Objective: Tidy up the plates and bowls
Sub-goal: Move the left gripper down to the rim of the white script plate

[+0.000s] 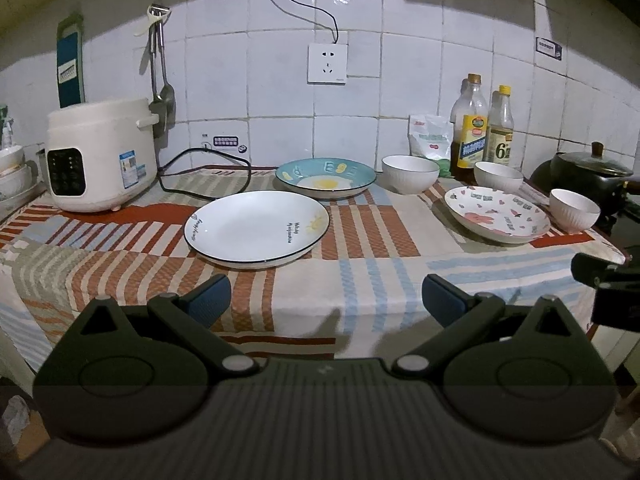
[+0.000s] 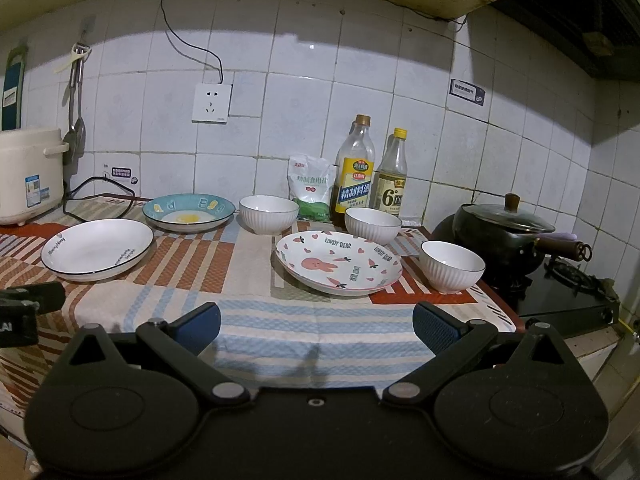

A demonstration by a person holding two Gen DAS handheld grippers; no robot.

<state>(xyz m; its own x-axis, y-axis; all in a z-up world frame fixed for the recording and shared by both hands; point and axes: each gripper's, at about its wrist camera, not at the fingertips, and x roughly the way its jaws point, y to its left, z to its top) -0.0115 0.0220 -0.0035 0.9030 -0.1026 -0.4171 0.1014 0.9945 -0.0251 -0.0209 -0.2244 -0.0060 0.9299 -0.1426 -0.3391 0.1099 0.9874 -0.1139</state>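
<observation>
- My left claw (image 1: 326, 300) is spread wide, nothing between its blue pads (image 1: 208, 300), hanging over the near edge of the bench (image 1: 360, 280).
- My right claw (image 2: 316, 326) is also spread wide and holds nothing, over the near blue-striped part of the cloth (image 2: 280, 320).
- Each claw shows at the edge of the other's view, off to the side.
- Patchwork striped cloth covers the bench, drapes over the front edge.
- White plate (image 1: 257, 229) with dark rim, nearest on the left, flat on the cloth, ahead of the left claw.
- Pink bunny plate (image 2: 338, 262), nearest on the right, ahead of the right claw; well apart from the white plate.
- White ribbed bowl (image 2: 452, 266) just beside the bunny plate's right edge, upright, near the stove.
- Second ribbed bowl (image 2: 373, 225) just behind the bunny plate, upright; touching or not, cannot tell.
- Teal plate (image 1: 326, 178) with a fried-egg print, behind the white plate, rims close.
- Third ribbed bowl (image 1: 410, 174) just right of the teal plate, upright.
- Rice cooker (image 1: 100, 156) at far left, black cord looping on the cloth beside it.
- Two bottles (image 2: 354, 172) and a white bag (image 2: 312, 186) at the tiled wall behind the bowls.
- Dark lidded pot (image 2: 504, 236) on the stove at right.
- Wall socket (image 1: 327, 63) on the tiles, utensils (image 1: 160, 72) hanging from a hook at left.
</observation>
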